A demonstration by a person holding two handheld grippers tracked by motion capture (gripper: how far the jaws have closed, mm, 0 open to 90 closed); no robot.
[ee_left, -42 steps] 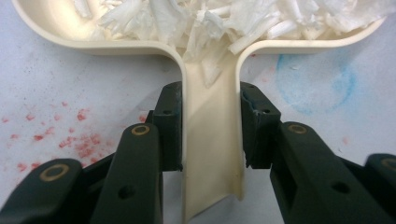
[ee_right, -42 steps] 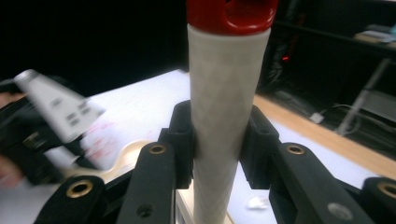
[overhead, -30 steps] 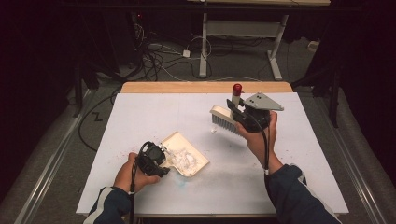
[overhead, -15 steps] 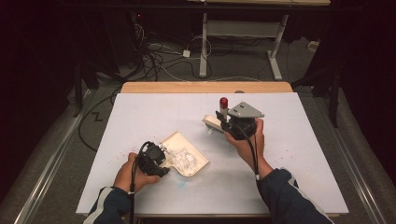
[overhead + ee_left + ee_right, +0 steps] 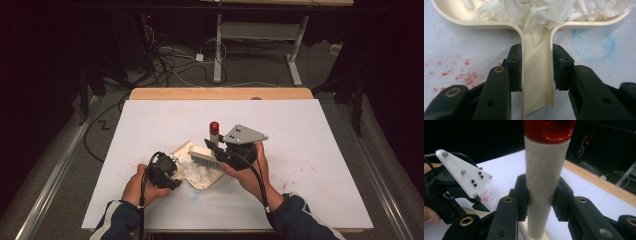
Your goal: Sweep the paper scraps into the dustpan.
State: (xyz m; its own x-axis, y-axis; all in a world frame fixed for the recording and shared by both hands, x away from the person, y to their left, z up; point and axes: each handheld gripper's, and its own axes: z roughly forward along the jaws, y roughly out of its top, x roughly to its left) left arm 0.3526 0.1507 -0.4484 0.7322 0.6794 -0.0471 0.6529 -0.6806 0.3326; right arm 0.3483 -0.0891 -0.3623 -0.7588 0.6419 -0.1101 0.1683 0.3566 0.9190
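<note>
A cream dustpan (image 5: pixel 182 149) lies on the white table, and white paper shreds (image 5: pixel 200 173) are piled in it. My left gripper (image 5: pixel 172 169) is shut on the dustpan's handle (image 5: pixel 536 75), one jaw on each side; the shreds (image 5: pixel 536 10) lie just beyond. My right gripper (image 5: pixel 212 147) is shut on a brush, holding its white handle (image 5: pixel 544 182) upright under the red cap (image 5: pixel 549 130). The brush head (image 5: pixel 202 158) hangs bristles down over the far part of the pan.
Red specks (image 5: pixel 464 77) and a blue smear (image 5: pixel 594 42) mark the tabletop near the pan. The left gripper's pale plate (image 5: pixel 461 172) shows beside the brush handle. A wooden strip (image 5: pixel 220 93) runs along the table's far edge, with cables on the floor behind.
My right gripper has carried the brush left and nearer, from the table's back right to above the dustpan. The left gripper and the pan have stayed put.
</note>
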